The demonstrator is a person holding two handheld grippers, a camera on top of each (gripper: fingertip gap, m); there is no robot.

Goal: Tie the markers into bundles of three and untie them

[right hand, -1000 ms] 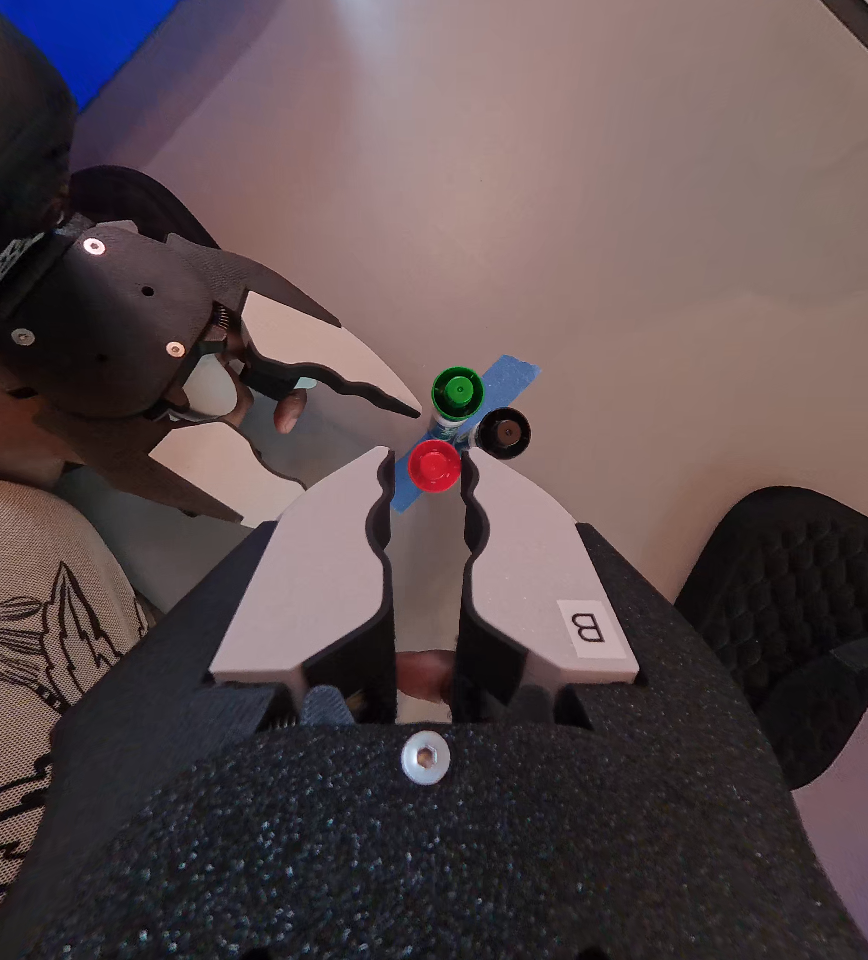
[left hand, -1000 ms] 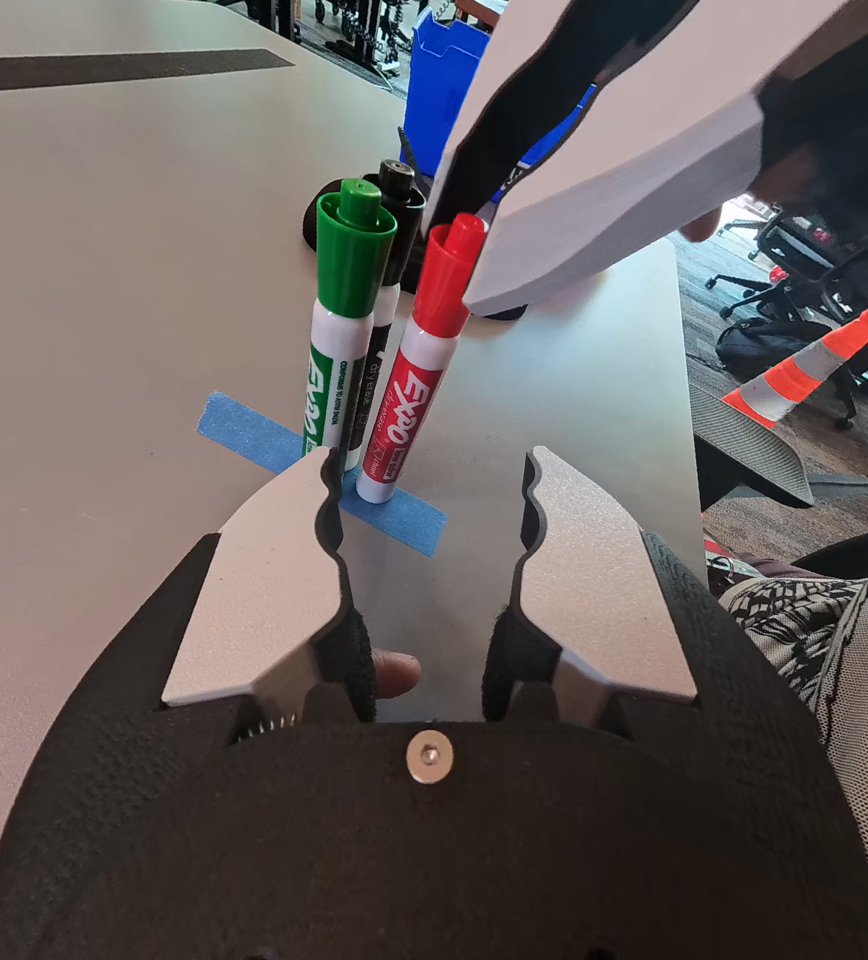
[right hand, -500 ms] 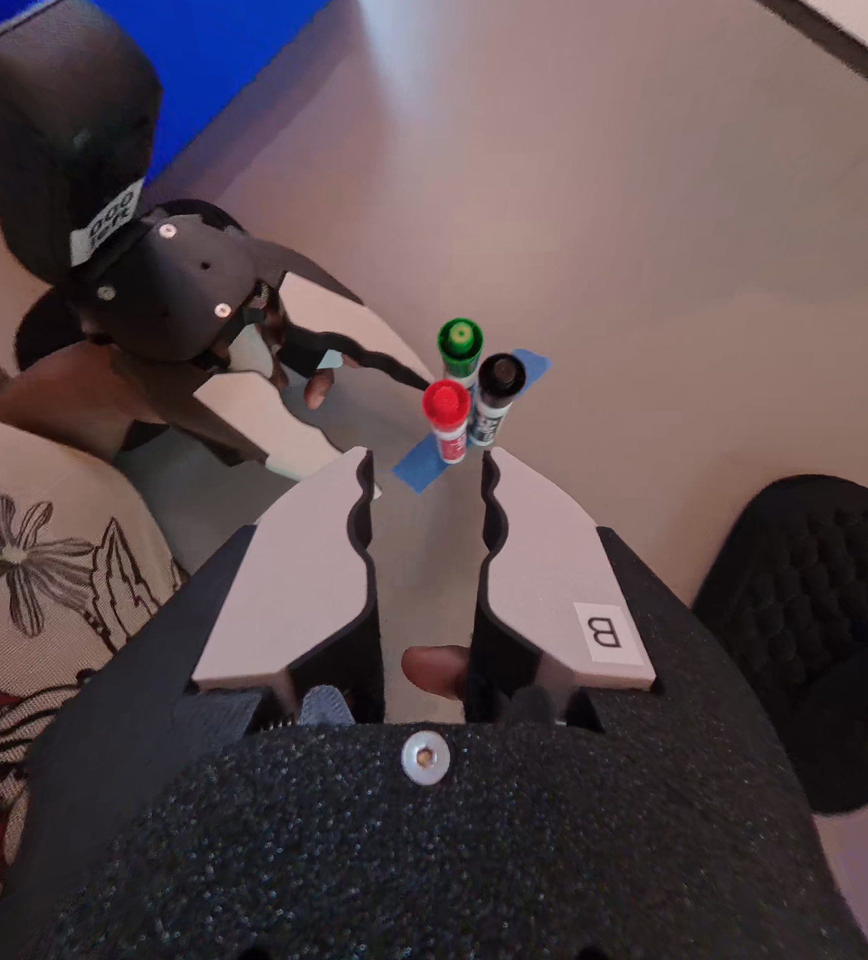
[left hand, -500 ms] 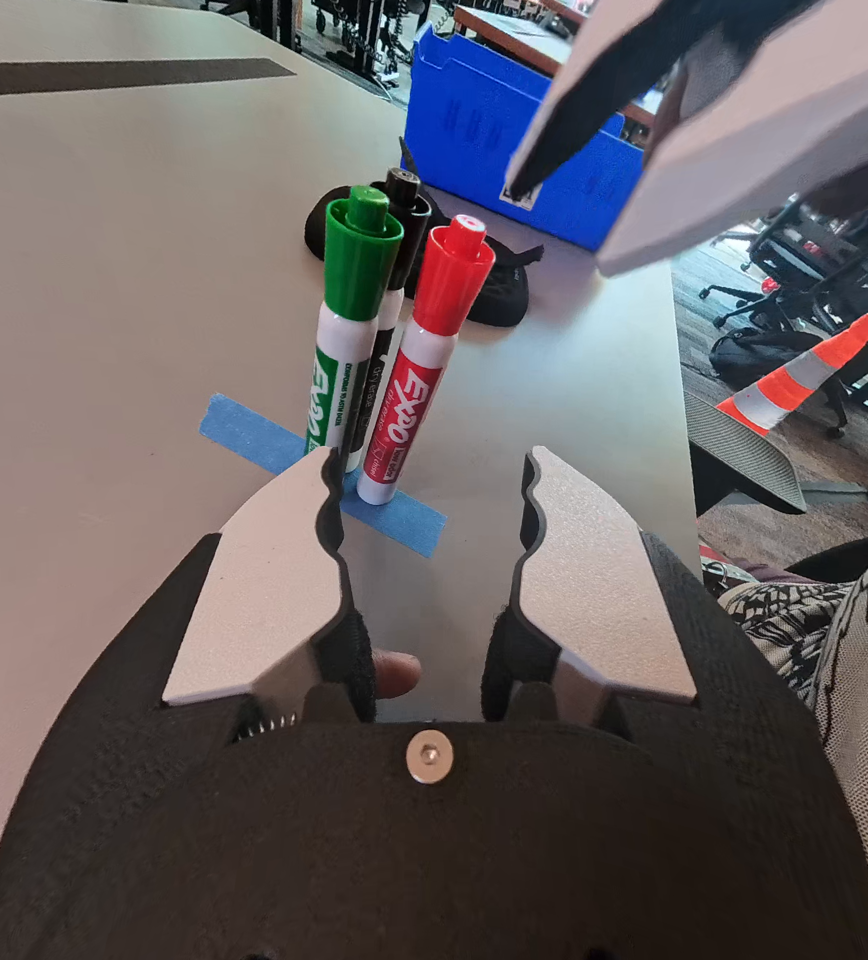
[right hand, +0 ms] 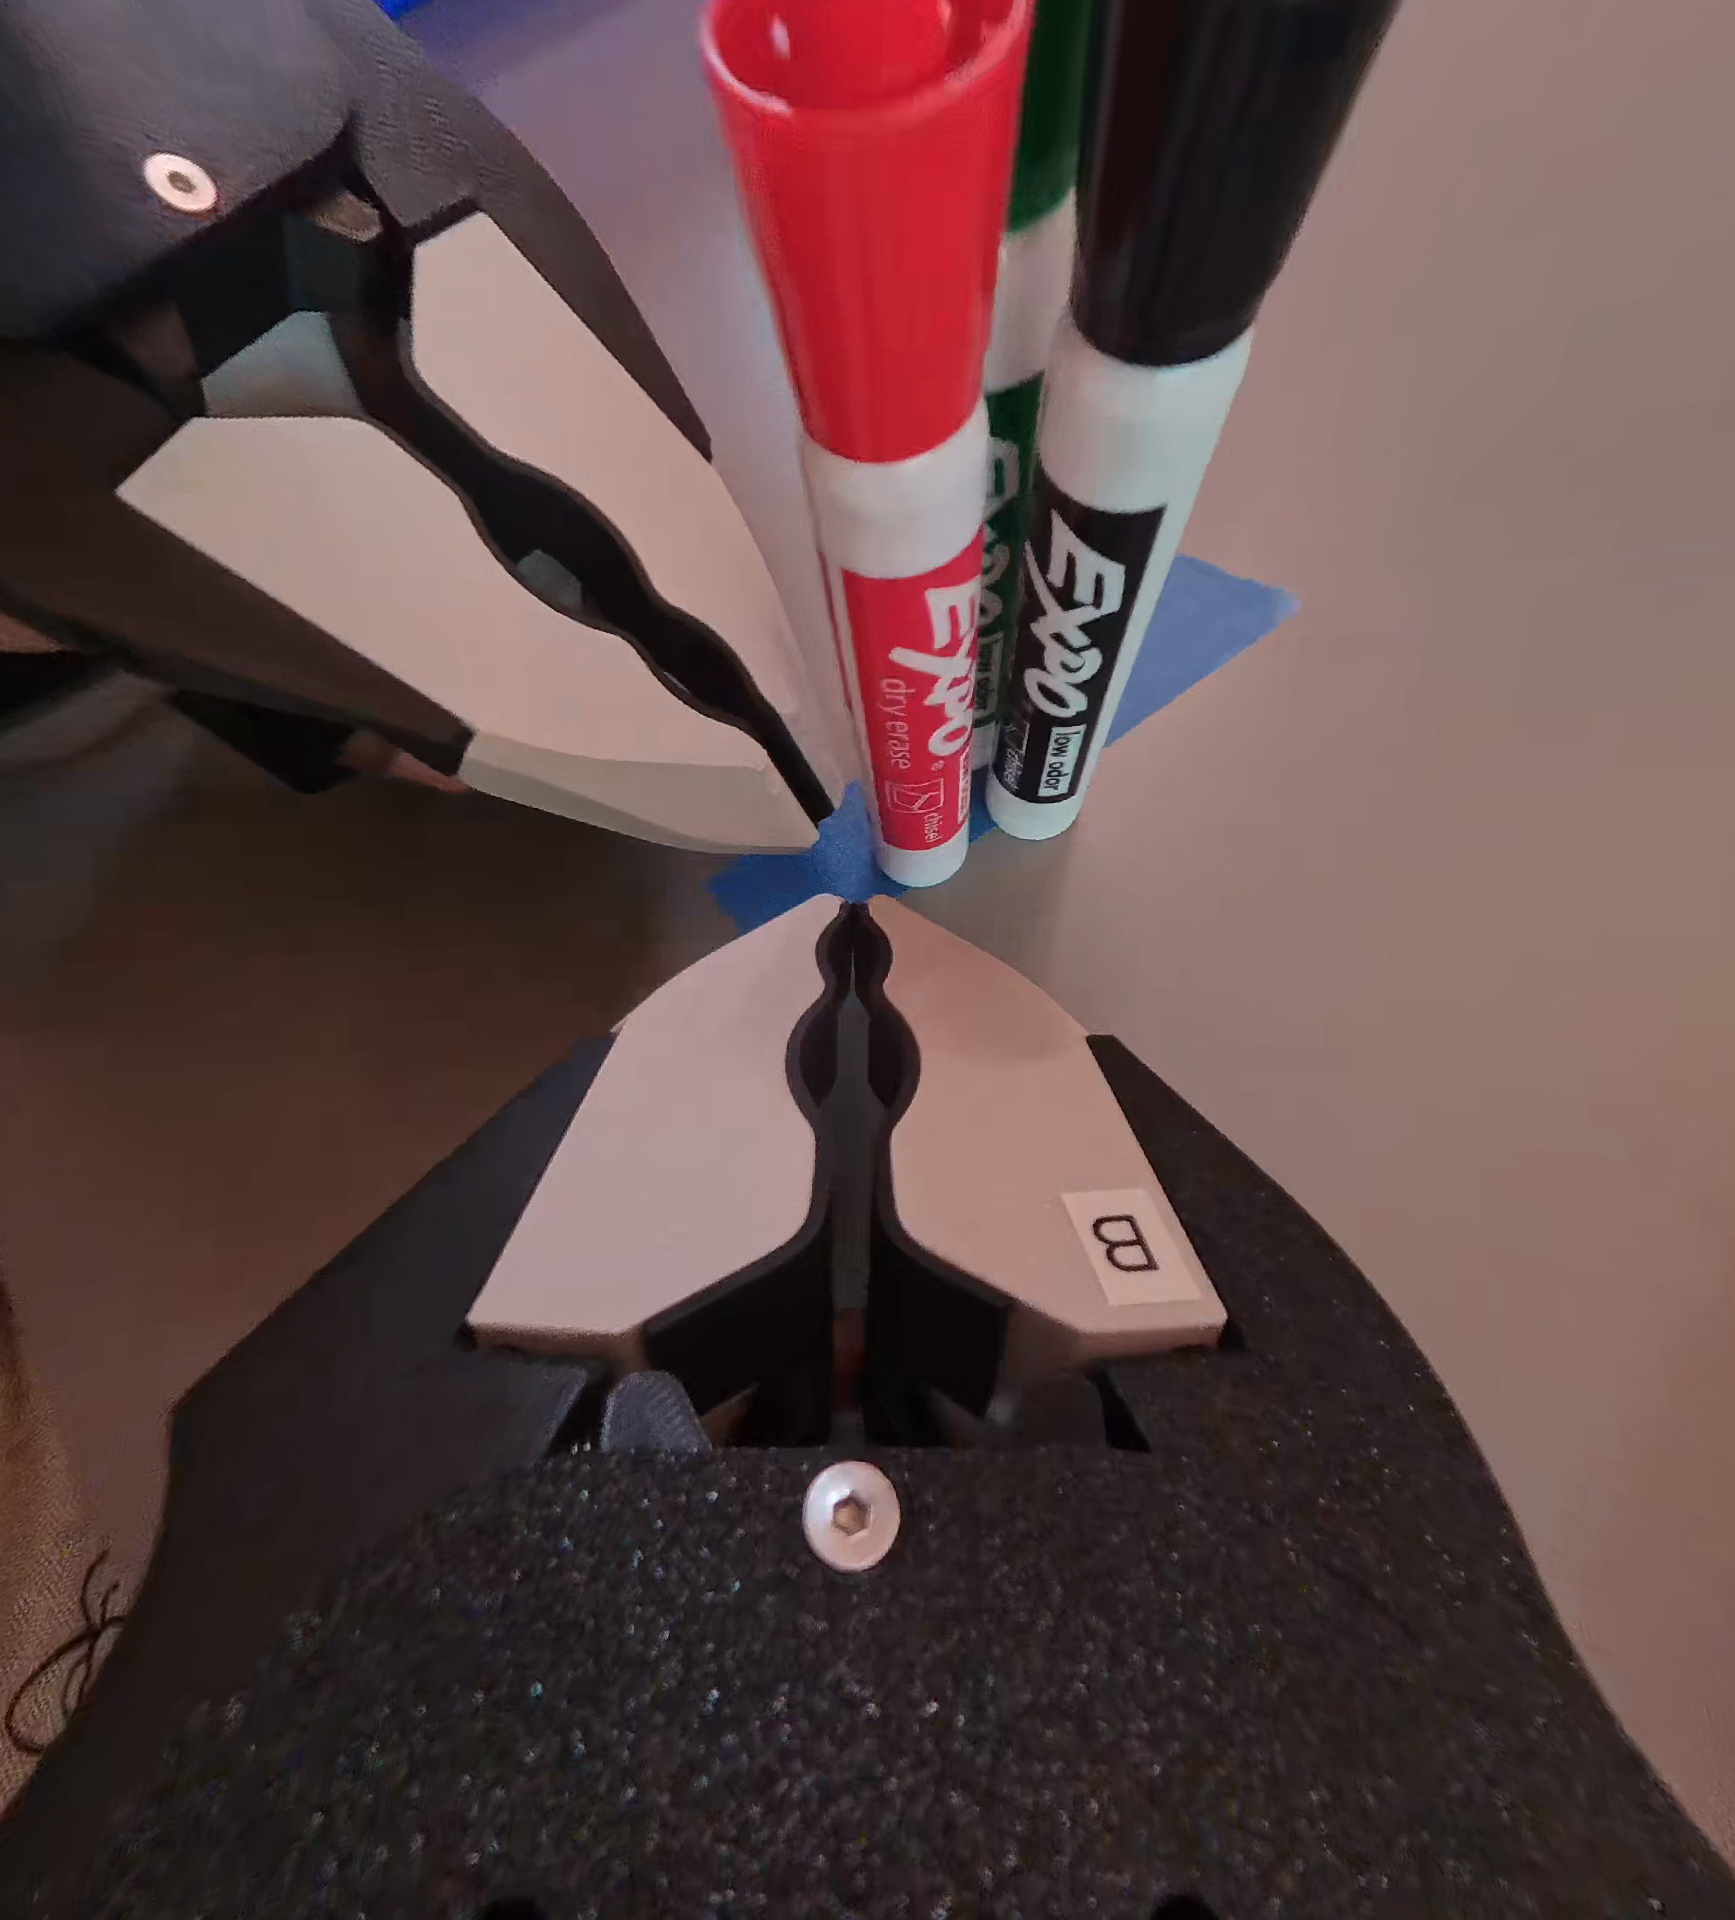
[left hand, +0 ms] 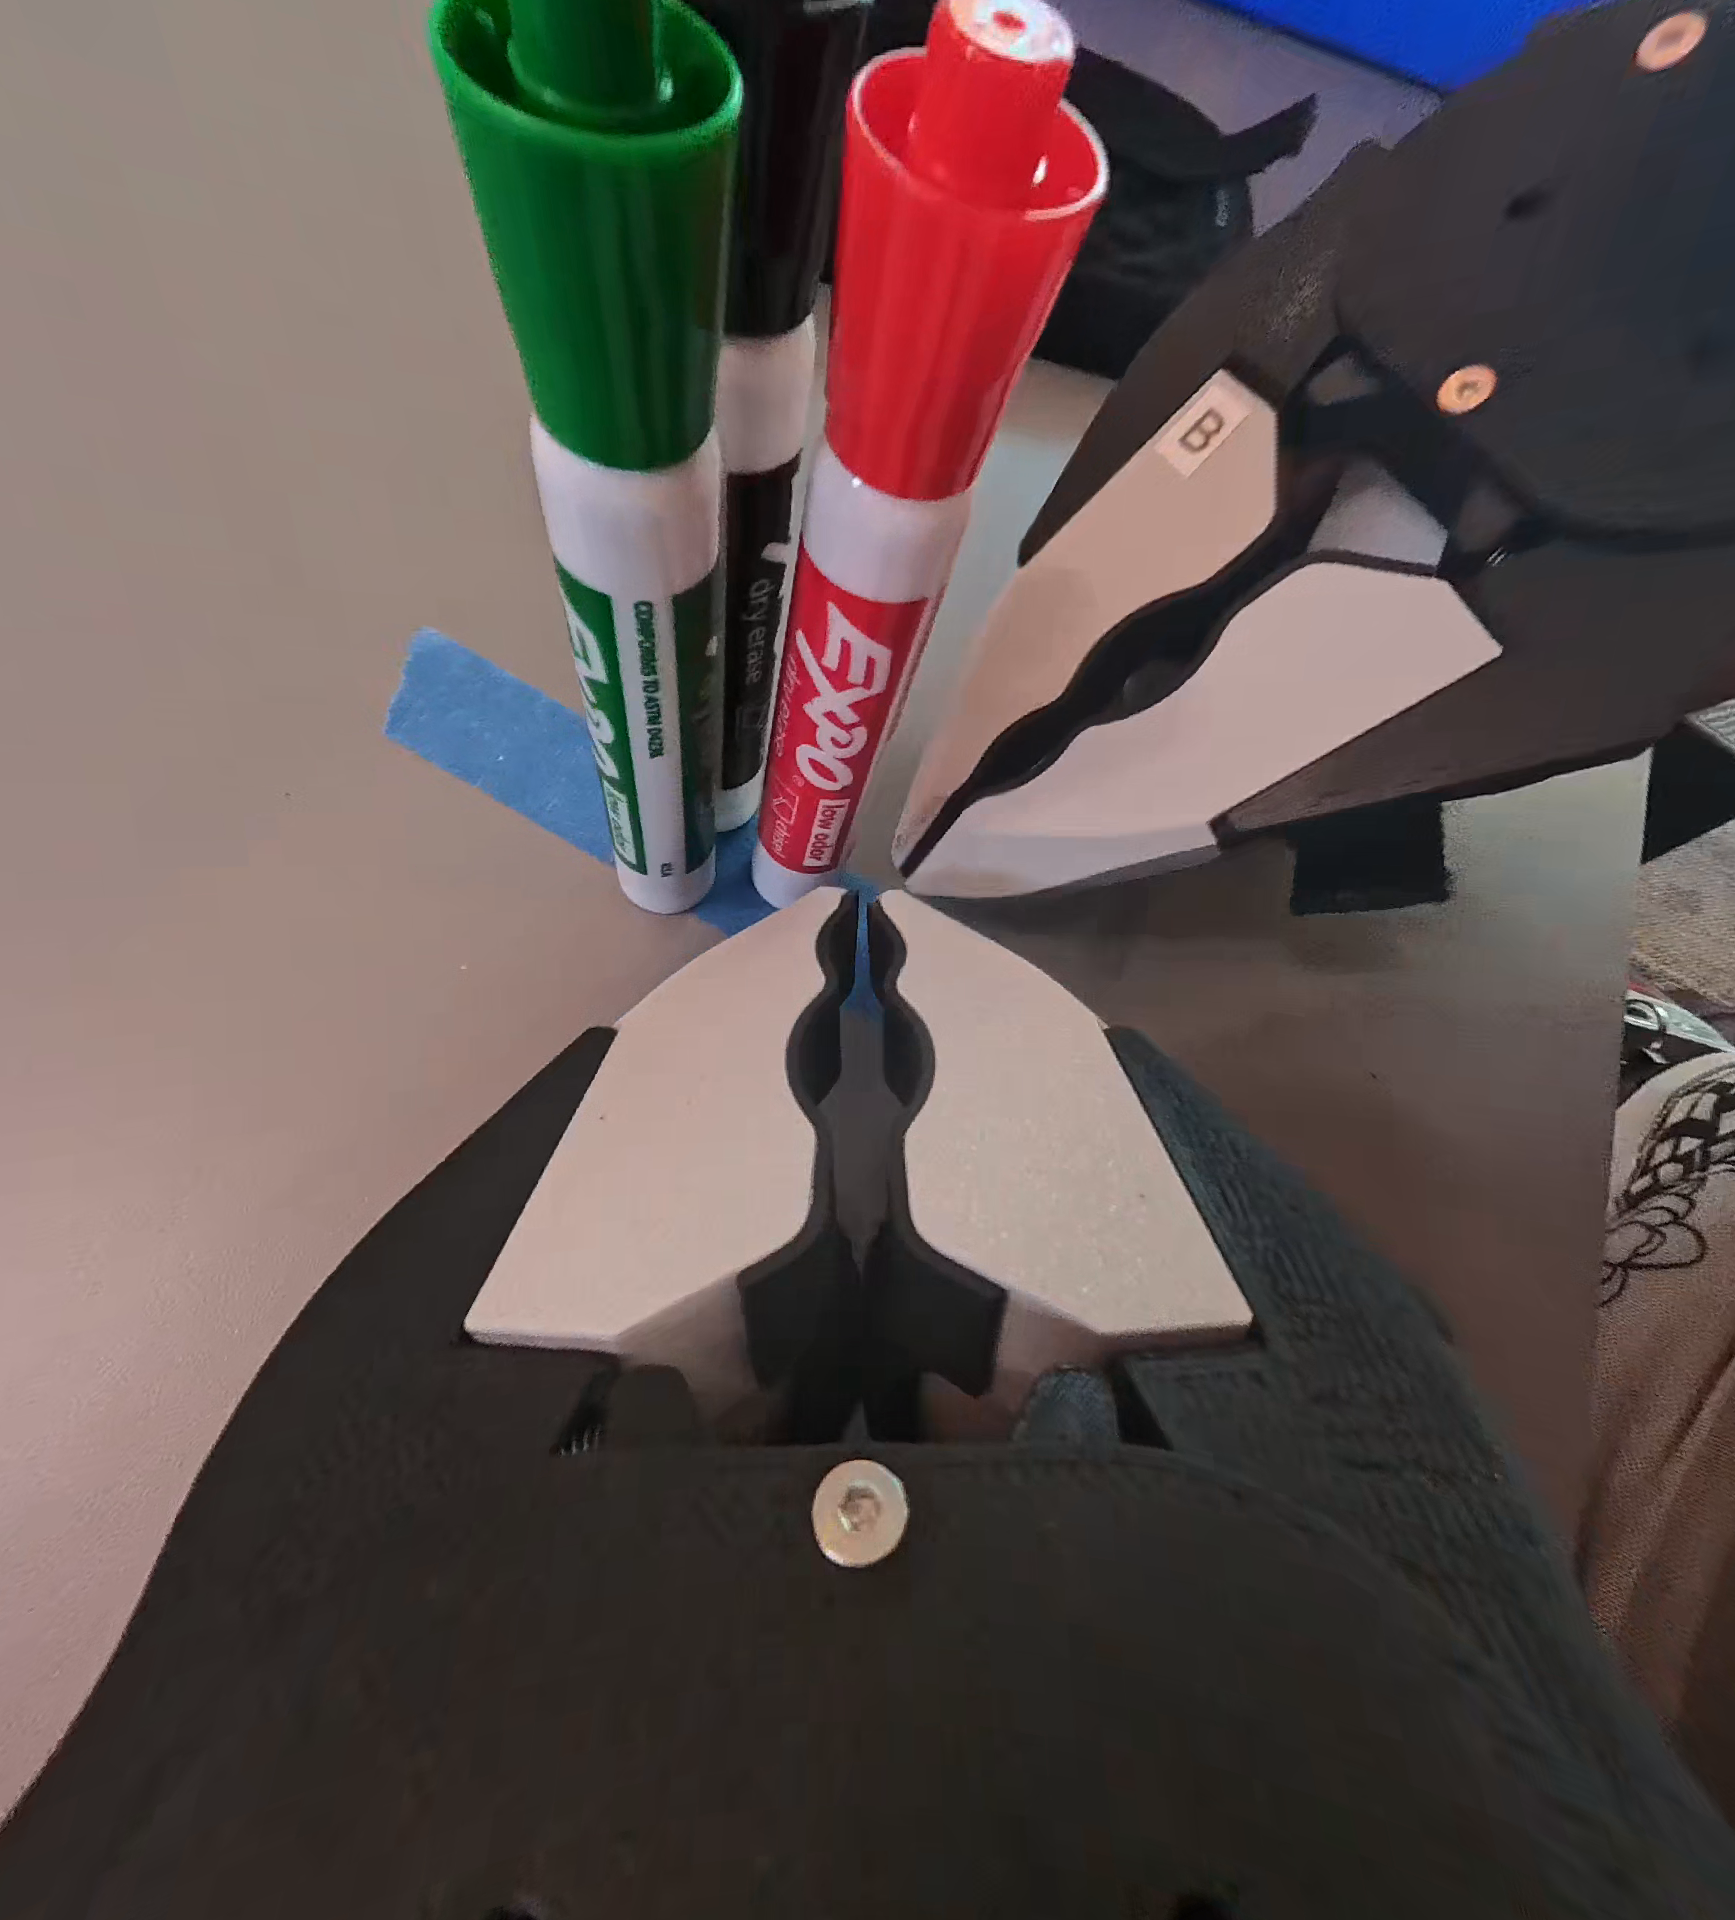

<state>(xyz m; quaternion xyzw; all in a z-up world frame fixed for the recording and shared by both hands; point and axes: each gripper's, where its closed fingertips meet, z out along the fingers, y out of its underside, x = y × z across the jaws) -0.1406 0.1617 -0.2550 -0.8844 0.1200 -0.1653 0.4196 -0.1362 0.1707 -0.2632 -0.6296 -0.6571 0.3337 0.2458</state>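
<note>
Three capped markers stand upright, close together, on a strip of blue tape on the grey table: green, black and red. They also show in the right wrist view: red, green, black, on the tape. My left gripper is shut, its tips down at the tape's end by the red marker's base. My right gripper is shut, its tips at the same tape end. Each shows in the other's view, the right and the left, tips almost meeting.
A black padded object lies behind the markers, with a blue bin beyond it. The table's right edge and a person's patterned clothing are close on the right. The grippers are tip to tip, or close to it. From either gripper's tips it is about 9 cm to the tape. The left camera catches it too, in the left wrist view.
Both grippers were open and back from the markers; both have moved in and down to the tape end by the red marker and shut. The markers have not moved.
</note>
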